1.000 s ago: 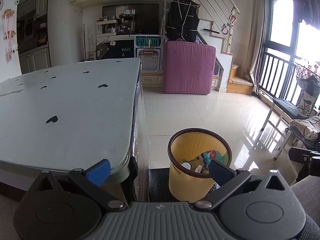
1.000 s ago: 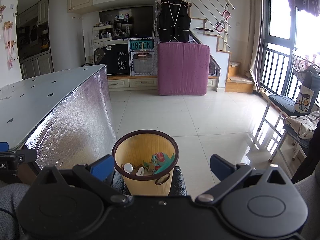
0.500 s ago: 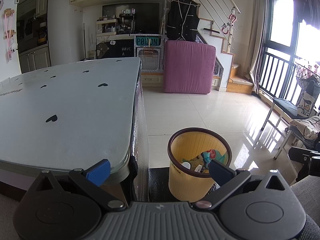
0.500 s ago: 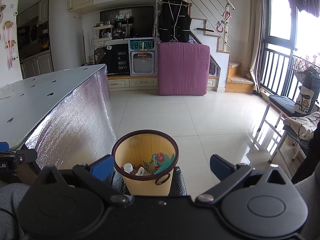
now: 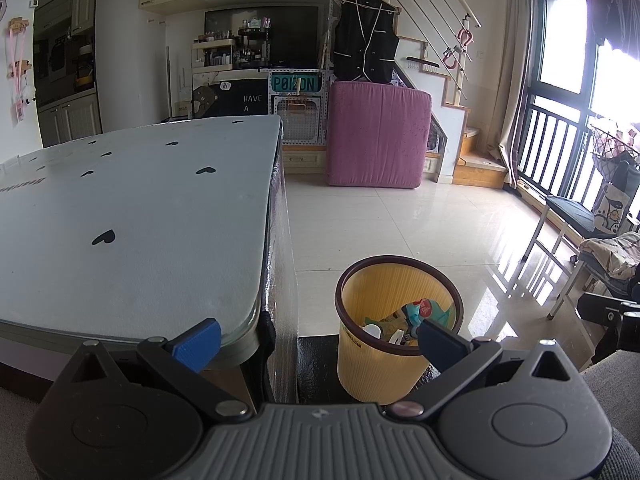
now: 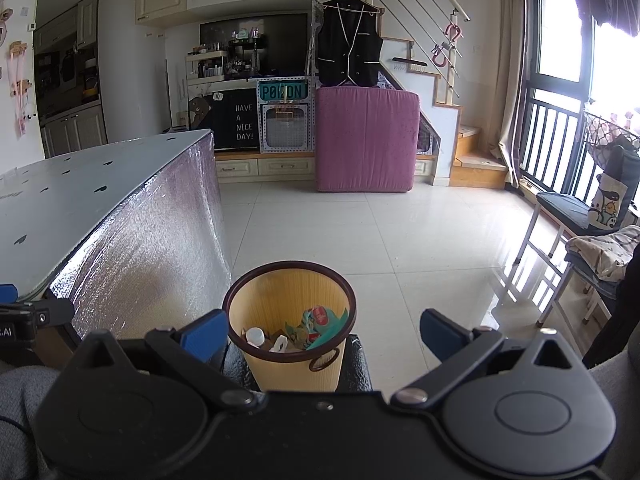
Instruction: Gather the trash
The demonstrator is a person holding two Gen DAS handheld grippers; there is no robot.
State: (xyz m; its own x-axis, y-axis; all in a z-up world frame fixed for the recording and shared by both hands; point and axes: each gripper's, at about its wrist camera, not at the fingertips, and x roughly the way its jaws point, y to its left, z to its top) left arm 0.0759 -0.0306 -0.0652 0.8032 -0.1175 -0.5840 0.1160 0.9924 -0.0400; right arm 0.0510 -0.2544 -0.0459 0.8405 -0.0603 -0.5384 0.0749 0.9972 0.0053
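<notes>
Both tongs spread wide and empty above a yellow ribbed plastic wastebasket with a dark brown rim (image 6: 291, 316) on the floor.

Up close, the left gripper (image 5: 318, 338) has its blue-padded fingers (image 5: 198, 345) set far apart with nothing between them, one over the table's corner, the other in front of the basket's rim. The right gripper (image 6: 320, 333) is just as wide, and the basket sits low between its fingers. Inside the basket lies the trash: a small white bottle with a round cap (image 6: 255, 336), crumpled white paper (image 6: 279, 344) and teal-and-red wrappers (image 6: 320, 322), all at the bottom. Beside the basket stands the grey table with black heart marks (image 5: 132, 216), its side clad in silvery foil (image 6: 160, 248). Farther off, a purple upright mattress (image 6: 366, 140) leans by the stairs, with a black vest (image 6: 349, 51) hanging above it.
</notes>
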